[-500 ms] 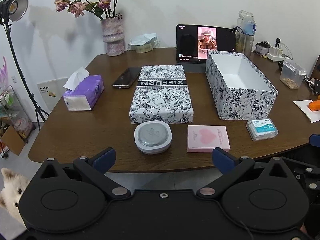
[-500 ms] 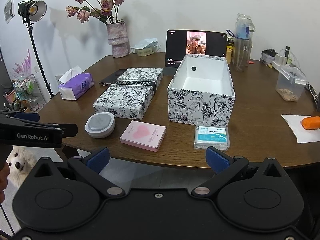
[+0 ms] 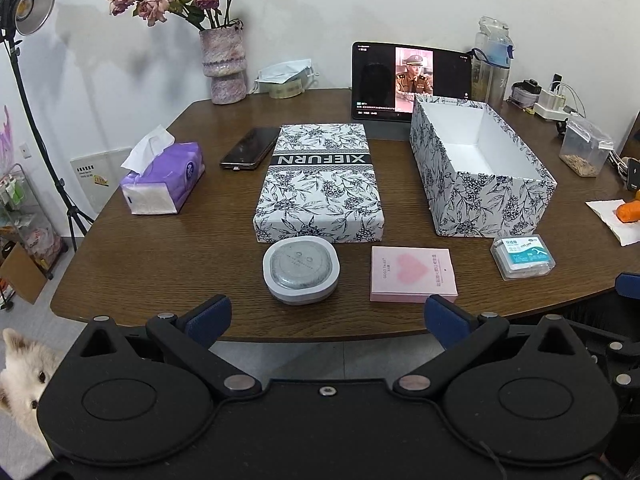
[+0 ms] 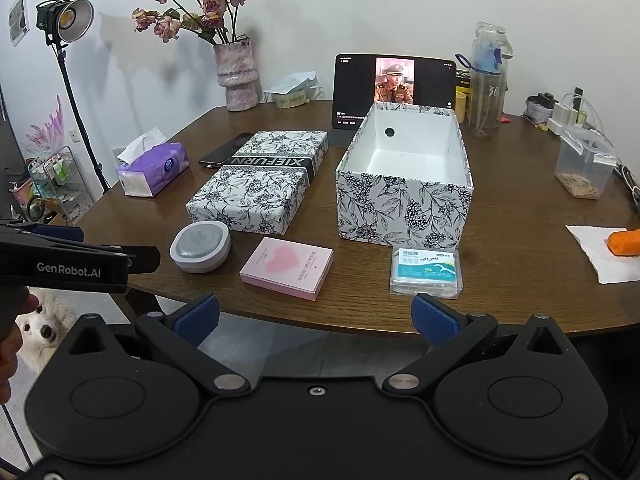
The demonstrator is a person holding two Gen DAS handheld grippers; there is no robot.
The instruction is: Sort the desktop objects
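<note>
Right wrist view: right tool [image 4: 316, 316] jaws apart, empty; flat clear-plastic floss-pick pack [image 4: 426, 271] just ahead. Straddle short sides, lift into open floral-print cardboard box [image 4: 404, 210] beyond.

A vase [image 3: 223, 66] of faded roses stands at the table's [image 3: 160, 256] far edge, with a face mask [image 3: 285, 72] beside it. A lit tablet [image 3: 408, 80] is propped behind a water bottle [image 3: 491, 60]. Left, a tissue pack [image 3: 162, 178] and phone [image 3: 250, 148]. A studio lamp [image 3: 28, 8] stands off the table; a white dog [image 4: 40, 330] looks up from the floor.
</note>
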